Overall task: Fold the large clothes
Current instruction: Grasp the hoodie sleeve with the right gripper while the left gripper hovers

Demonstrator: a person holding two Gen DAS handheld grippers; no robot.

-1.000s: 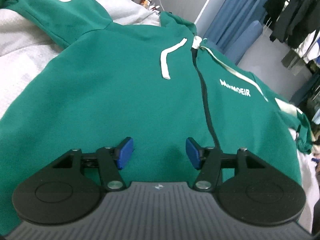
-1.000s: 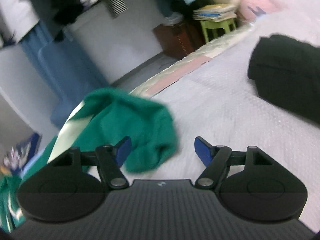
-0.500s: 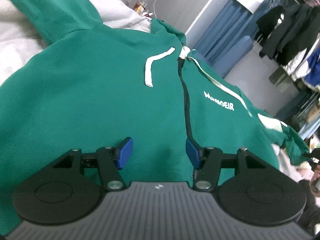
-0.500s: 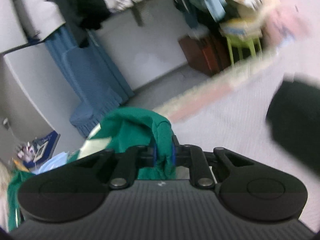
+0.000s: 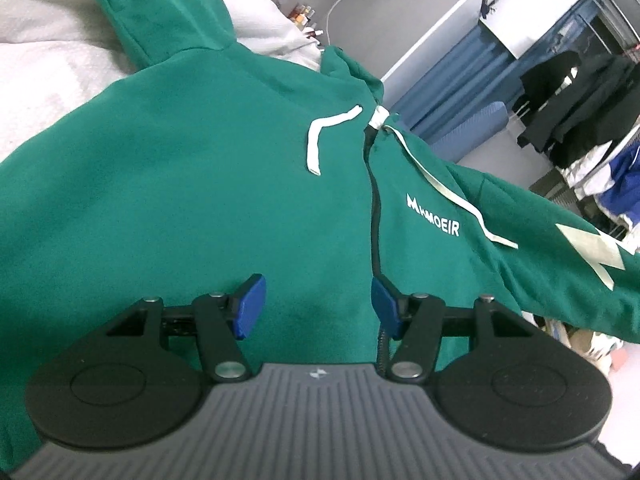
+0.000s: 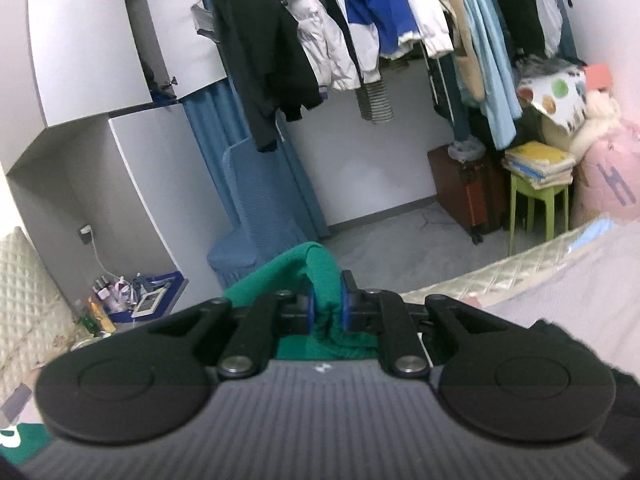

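A green zip hoodie (image 5: 200,184) with white drawstrings and a white chest logo lies front up on a pale bed cover (image 5: 36,72). My left gripper (image 5: 316,304) is open and empty, low over the hoodie's lower front beside the black zip (image 5: 374,208). The hoodie's right sleeve (image 5: 560,256) stretches out to the right, lifted off the bed. My right gripper (image 6: 328,312) is shut on the green sleeve end (image 6: 320,276) and holds it up in the air, facing the room.
A rack of hanging clothes (image 6: 360,32) fills the far wall. A blue covered chair (image 6: 256,216), a brown suitcase (image 6: 464,192) and a green stool (image 6: 536,200) with books stand on the floor. A dark garment (image 6: 560,344) lies on the bed by my right gripper.
My right gripper has closed on the green sleeve end and lifted it up off the bed. The sleeve now stretches out taut. My left gripper stays open over the hoodie.
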